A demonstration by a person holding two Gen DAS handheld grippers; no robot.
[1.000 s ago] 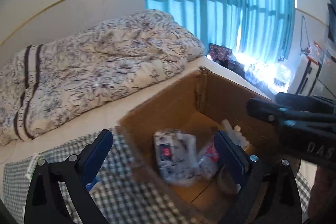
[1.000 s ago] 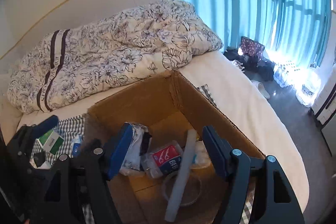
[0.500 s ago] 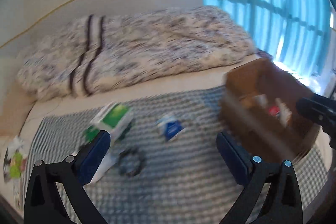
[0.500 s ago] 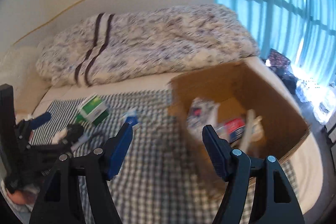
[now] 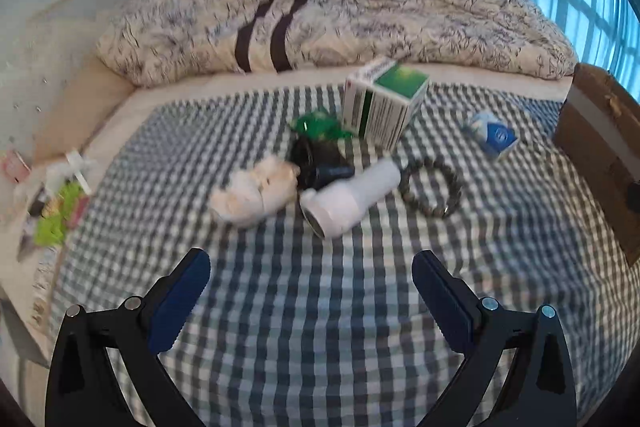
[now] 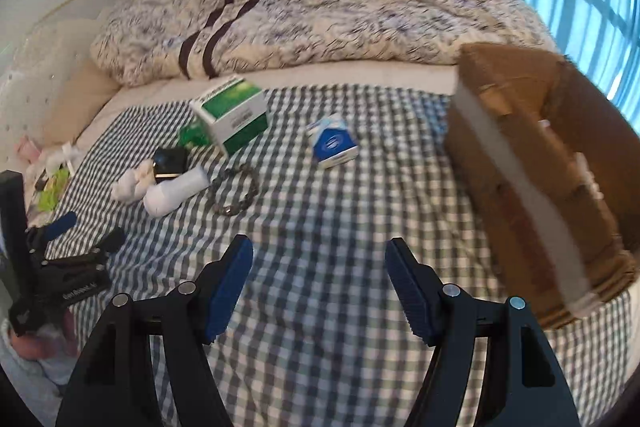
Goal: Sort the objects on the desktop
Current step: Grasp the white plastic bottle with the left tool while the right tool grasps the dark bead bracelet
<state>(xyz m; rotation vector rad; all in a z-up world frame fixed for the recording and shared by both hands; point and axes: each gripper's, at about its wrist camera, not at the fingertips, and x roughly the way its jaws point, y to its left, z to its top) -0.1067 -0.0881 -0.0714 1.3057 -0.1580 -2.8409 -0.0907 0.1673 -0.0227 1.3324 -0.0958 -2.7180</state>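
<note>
Seven loose things lie on the checked cloth (image 5: 320,327) spread over the bed: one green-and-white box (image 5: 384,103), one green crumpled wrapper (image 5: 320,126), one black item (image 5: 318,161), one white wad (image 5: 254,191), one white bottle (image 5: 348,197) on its side, one dark bead bracelet (image 5: 431,187) and one small blue-and-white pack (image 5: 493,135). The first five huddle together, touching or nearly so; the bracelet lies just beside the bottle, and the blue pack sits apart, towards the single cardboard box (image 6: 552,179) at the right edge of the cloth. A patterned quilt (image 5: 340,15) is heaped along the far side, and a few small packets (image 5: 60,203) lie off the cloth's left edge.

The near half of the cloth is bare, giving open room in front of both tools. The left hand-held gripper (image 5: 311,291) hovers over that bare stretch with its fingers spread wide, holding nothing, pointed at the cluster. The right hand-held gripper (image 6: 319,283) is likewise wide and empty, aimed between the bracelet and the cardboard box.
</note>
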